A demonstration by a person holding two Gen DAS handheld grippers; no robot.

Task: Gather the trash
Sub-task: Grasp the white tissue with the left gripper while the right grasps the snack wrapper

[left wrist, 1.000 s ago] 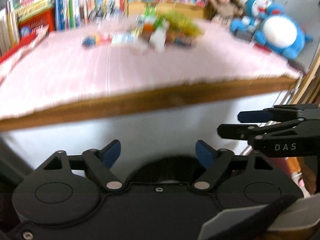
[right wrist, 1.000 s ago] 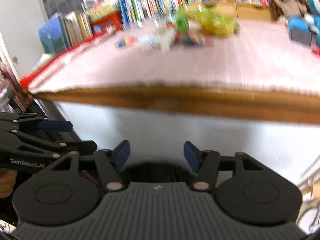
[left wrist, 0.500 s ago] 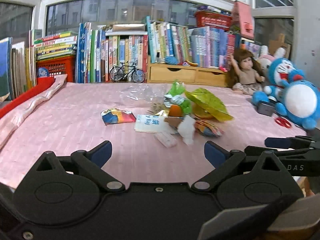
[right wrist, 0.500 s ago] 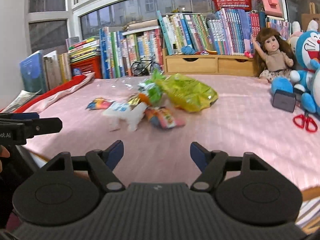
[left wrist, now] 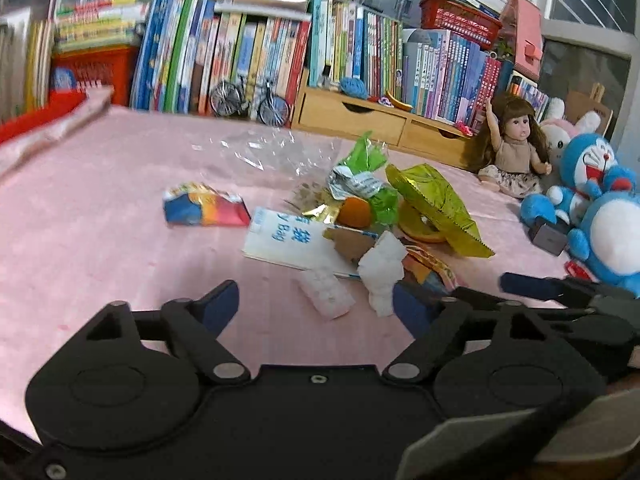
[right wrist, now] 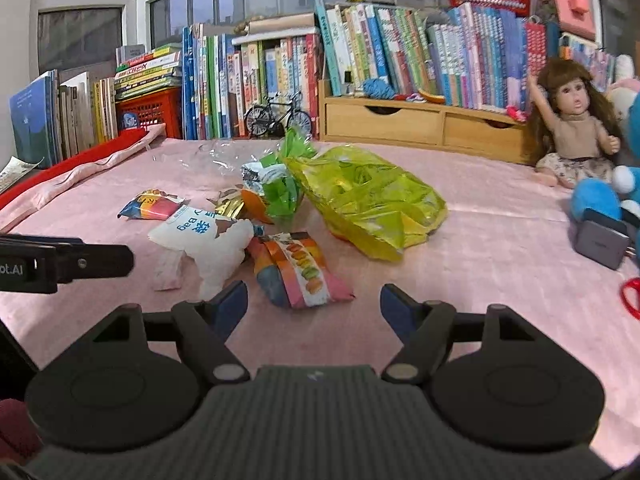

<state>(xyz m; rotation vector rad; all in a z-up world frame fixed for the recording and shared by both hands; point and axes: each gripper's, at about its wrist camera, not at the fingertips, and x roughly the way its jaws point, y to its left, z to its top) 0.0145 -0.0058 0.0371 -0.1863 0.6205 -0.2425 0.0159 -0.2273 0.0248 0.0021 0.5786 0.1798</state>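
Note:
A heap of trash lies on the pink cloth: a yellow-green foil bag, a green wrapper, an orange-pink snack packet, a white paper bag with blue print, a crumpled white tissue, a small white blister strip, a colourful packet and clear film. My left gripper is open, just short of the strip and tissue. My right gripper is open, close before the orange-pink packet. Each gripper shows in the other's view at the edge.
Books, a red basket, a model bicycle and a wooden drawer box line the back. A doll, blue plush toys, a grey box and red scissors sit at the right.
Both grippers rose from below the table edge to above the cloth and moved in toward the trash heap. Both stay open.

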